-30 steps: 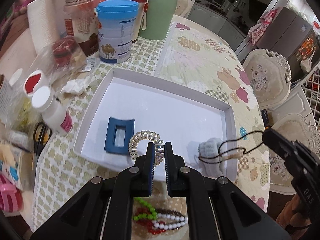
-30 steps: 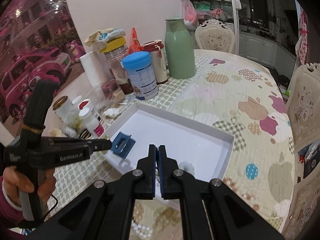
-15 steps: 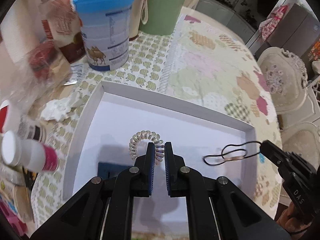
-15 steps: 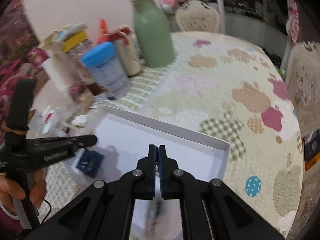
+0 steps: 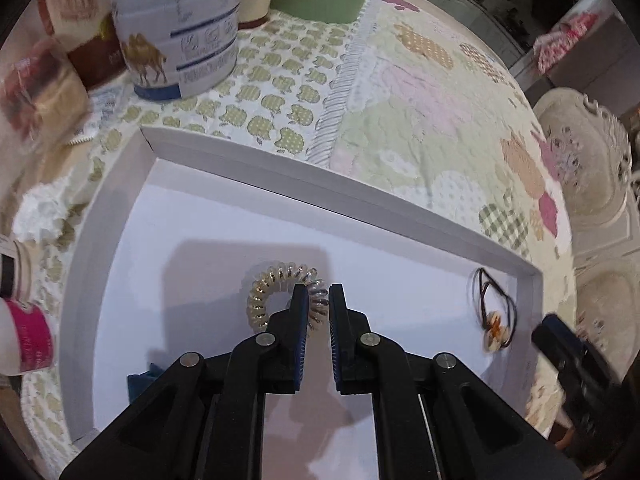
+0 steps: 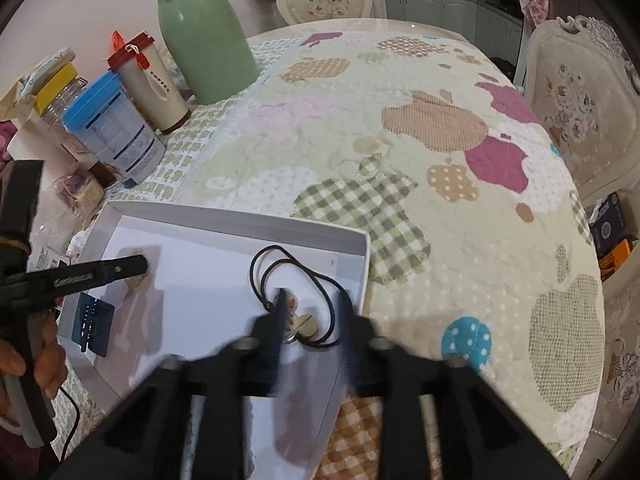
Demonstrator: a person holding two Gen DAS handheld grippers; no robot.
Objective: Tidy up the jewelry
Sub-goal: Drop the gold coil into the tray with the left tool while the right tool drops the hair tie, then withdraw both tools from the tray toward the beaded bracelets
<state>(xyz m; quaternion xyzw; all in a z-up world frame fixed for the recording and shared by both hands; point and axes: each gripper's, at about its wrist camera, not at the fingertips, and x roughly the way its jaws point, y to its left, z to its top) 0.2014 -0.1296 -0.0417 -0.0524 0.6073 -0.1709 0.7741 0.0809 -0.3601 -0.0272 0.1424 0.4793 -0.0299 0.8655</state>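
A white tray (image 5: 280, 172) lies on the table. My left gripper (image 5: 318, 292) is shut on a clear spiral hair tie (image 5: 276, 284), held low over the tray's middle. A black elastic hair tie with a small charm (image 5: 494, 308) lies in the tray's right corner; it also shows in the right wrist view (image 6: 296, 292). My right gripper (image 6: 312, 300) is open just above it, blurred by motion. A blue hair claw (image 6: 92, 316) lies in the tray's left part, mostly hidden in the left wrist view (image 5: 142, 380).
A blue-lidded can (image 6: 116, 136), coffee cup (image 6: 154, 84), green flask (image 6: 204, 32) and jars (image 5: 24, 320) crowd the table behind and left of the tray. Patterned tablecloth (image 6: 440, 160) spreads to the right. Chairs (image 6: 580, 104) stand at the far side.
Both grippers moved forward and down into the tray. The right gripper opened and let go of the black hair tie, which now lies in the tray's right corner. The left still holds the spiral tie.
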